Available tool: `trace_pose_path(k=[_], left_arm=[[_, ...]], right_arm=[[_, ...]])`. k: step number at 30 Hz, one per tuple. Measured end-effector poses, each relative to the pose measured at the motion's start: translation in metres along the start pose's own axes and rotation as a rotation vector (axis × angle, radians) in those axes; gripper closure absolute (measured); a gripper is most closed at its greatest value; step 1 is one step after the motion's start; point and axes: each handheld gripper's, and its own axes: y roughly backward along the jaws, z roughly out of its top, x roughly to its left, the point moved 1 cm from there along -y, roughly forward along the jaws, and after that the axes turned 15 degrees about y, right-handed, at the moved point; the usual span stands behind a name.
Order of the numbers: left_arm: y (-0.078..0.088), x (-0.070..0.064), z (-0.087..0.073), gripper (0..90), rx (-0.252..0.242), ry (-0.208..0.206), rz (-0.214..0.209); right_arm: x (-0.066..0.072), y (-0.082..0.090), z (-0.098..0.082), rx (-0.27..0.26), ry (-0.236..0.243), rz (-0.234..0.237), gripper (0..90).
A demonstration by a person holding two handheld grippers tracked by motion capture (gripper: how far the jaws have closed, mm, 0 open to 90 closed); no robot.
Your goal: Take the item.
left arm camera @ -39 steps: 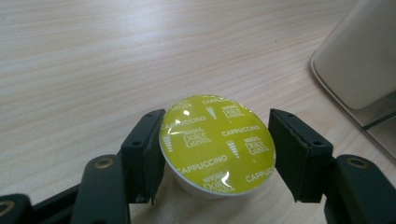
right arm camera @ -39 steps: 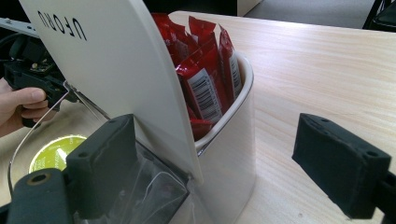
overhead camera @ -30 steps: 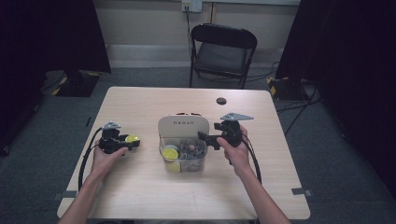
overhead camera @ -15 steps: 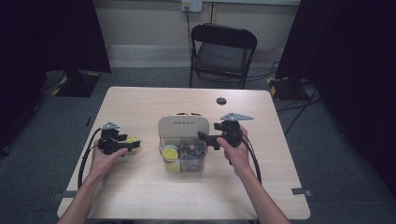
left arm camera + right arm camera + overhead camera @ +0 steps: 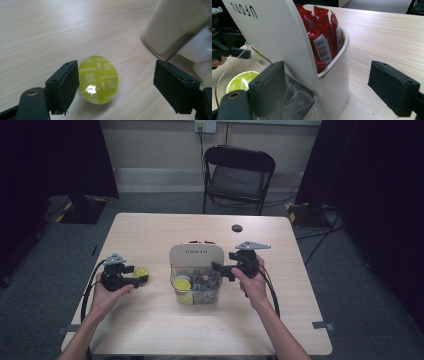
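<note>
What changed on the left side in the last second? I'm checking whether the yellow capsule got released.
The left tongs have just been opening: the pads no longer press the yellow capsule, which lies on the table between the open jaws, near one pad. The right tongs stayed beside the organizer.

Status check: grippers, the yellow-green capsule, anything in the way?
Left gripper just opened, capsule lying loose on the table between its jaws. Right gripper open at the organizer. Path looks clear.
</note>
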Motion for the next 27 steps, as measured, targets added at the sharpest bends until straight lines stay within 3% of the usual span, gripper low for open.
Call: trace_pose_path(k=[1, 5, 10, 13, 14, 20, 24, 27], left_arm=[[0.003, -0.003, -0.002, 20.6, -0.001, -0.025, 0.003], [0.009, -0.014, -0.008, 21.0, -0.009, -0.050, -0.022], [0.005, -0.026, -0.017, 21.2, 0.047, -0.089, -0.019], [0.001, -0.034, -0.021, 21.2, 0.062, -0.106, -0.060], [-0.002, -0.036, -0.023, 21.2, 0.071, -0.110, -0.055], [-0.017, -0.037, -0.035, 20.3, 0.143, -0.150, -0.046], [-0.022, -0.037, -0.038, 19.5, 0.147, -0.136, -0.034], [-0.031, -0.037, -0.042, 19.6, 0.184, -0.157, -0.018]], right_arm=[[0.000, 0.000, 0.000, 0.000, -0.001, 0.000, 13.7], [0.000, 0.000, 0.000, 0.000, 0.000, -0.002, 13.8], [0.000, 0.000, 0.000, 0.001, 0.001, -0.003, 13.8], [0.000, 0.000, 0.001, 0.003, 0.006, -0.004, 13.7], [0.000, 0.001, 0.001, -0.002, 0.006, -0.004, 13.7], [-0.001, 0.001, 0.003, -0.010, -0.001, 0.008, 13.3], [-0.001, -0.001, 0.006, -0.012, 0.002, 0.018, 13.5], [-0.001, -0.001, 0.008, -0.013, 0.002, 0.022, 13.5]])
